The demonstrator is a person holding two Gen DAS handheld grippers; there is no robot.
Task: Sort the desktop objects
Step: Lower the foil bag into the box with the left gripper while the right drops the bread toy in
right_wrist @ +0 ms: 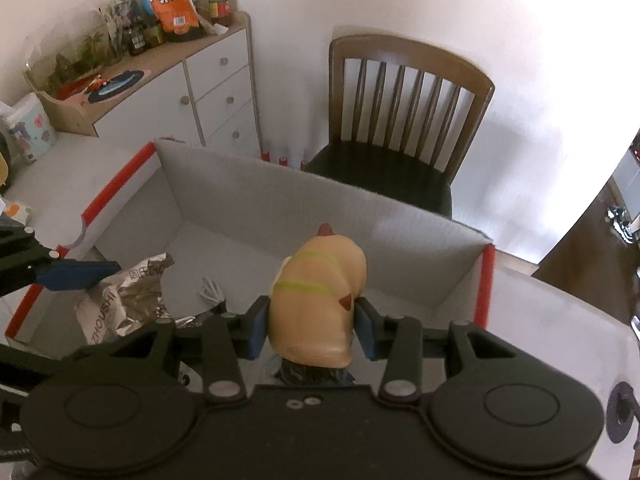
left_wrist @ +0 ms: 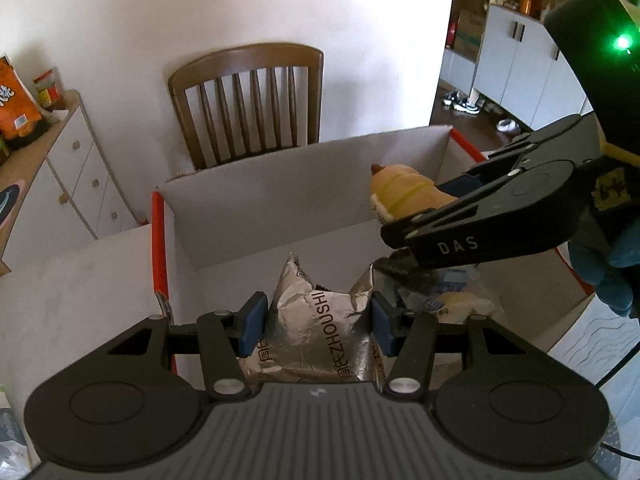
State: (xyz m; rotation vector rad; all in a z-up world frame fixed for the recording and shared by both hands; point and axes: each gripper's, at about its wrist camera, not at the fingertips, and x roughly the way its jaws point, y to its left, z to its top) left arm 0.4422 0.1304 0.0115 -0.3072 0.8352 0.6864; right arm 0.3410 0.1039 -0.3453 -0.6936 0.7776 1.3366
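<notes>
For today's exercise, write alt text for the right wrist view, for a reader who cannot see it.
The right gripper holds a tan squishy toy over an open white cardboard box. At left, the left gripper holds a silver foil packet in the box. A wooden chair stands behind.

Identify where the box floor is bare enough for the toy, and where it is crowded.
Bare floor lies along the box far wall and right corner, ahead of the toy. The near left is crowded with the foil packet and wrappers.

Foil packet [left_wrist: 320,320] in box [left_wrist: 280,184], toy [right_wrist: 320,300] rightward, chair [right_wrist: 404,120] behind.
</notes>
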